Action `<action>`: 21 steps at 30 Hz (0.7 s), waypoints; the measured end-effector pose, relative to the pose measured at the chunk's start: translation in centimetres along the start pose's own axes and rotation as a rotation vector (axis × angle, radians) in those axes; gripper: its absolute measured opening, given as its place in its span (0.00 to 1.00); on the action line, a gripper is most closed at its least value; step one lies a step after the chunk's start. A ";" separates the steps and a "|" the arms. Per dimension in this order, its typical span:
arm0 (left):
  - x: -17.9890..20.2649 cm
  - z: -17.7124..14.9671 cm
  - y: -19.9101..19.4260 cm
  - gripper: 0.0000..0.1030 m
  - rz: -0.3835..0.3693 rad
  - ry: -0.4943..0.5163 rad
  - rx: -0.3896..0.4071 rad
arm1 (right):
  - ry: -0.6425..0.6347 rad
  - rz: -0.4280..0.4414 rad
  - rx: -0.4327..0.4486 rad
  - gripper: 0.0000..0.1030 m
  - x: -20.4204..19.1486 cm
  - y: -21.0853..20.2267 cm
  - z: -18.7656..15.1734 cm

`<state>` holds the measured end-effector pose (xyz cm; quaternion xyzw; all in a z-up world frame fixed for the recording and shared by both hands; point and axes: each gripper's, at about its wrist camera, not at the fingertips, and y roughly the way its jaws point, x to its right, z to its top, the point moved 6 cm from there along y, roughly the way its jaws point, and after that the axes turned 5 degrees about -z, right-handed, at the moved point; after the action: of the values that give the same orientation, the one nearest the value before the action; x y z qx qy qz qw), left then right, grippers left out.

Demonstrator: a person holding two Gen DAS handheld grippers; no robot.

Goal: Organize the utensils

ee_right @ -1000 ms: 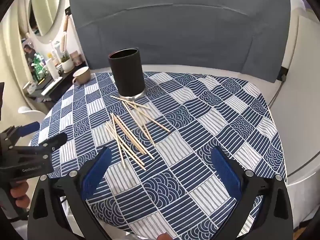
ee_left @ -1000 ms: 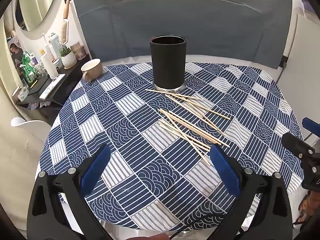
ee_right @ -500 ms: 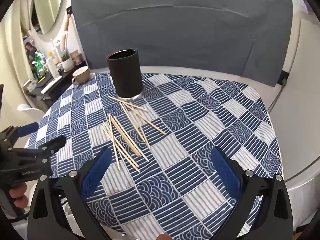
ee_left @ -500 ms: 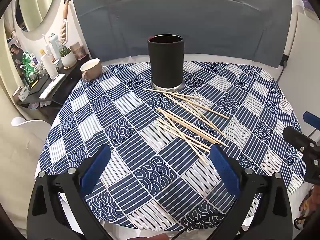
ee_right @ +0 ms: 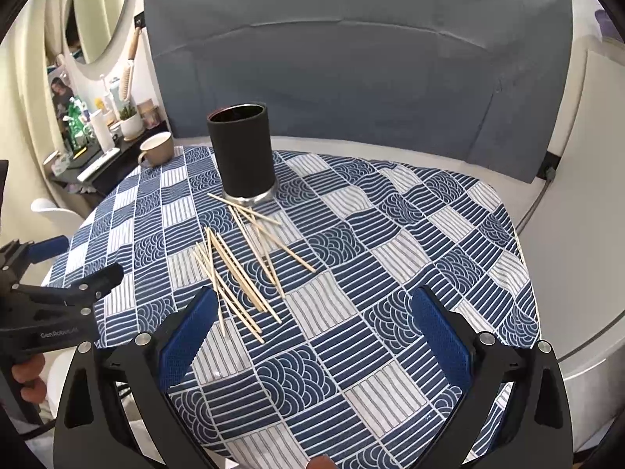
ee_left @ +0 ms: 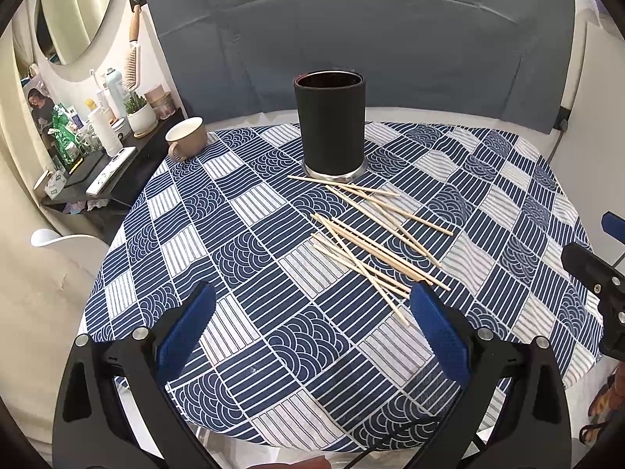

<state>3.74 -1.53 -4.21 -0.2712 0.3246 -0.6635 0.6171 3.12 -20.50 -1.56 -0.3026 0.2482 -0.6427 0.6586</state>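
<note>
Several thin wooden chopsticks (ee_left: 375, 238) (ee_right: 242, 262) lie scattered and crossed on the blue patterned tablecloth (ee_left: 242, 242) (ee_right: 390, 265). Just behind them stands a tall black cylindrical holder (ee_left: 330, 123) (ee_right: 242, 150), upright, its inside not visible. My left gripper (ee_left: 310, 332) hovers open over the table's near side, the chopsticks just ahead of its right finger. My right gripper (ee_right: 312, 332) is open too, with the sticks' near ends at its left finger. The right gripper (ee_left: 593, 273) shows at the left wrist view's right edge. The left gripper (ee_right: 58, 273) shows at the right wrist view's left edge.
A beige mug (ee_left: 186, 136) (ee_right: 156, 149) sits at the table's far left edge. Beyond it a dark side shelf (ee_left: 97, 172) carries bottles, a plant pot and remotes. A grey padded backrest (ee_left: 351, 31) rises behind the table. A white chair (ee_left: 62, 240) stands at left.
Both grippers have drifted slightly: the right wrist view has pulled back and up a little, the left gripper edged forward. The chopsticks and holder have not moved.
</note>
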 end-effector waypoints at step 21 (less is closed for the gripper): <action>1.2 -0.5 -0.3 0.94 0.020 0.000 0.000 | -0.039 0.004 -0.005 0.93 0.9 0.5 -0.5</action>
<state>3.09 -2.70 -4.31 -0.2679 0.3275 -0.6574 0.6235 3.21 -21.42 -2.21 -0.3163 0.2378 -0.6349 0.6636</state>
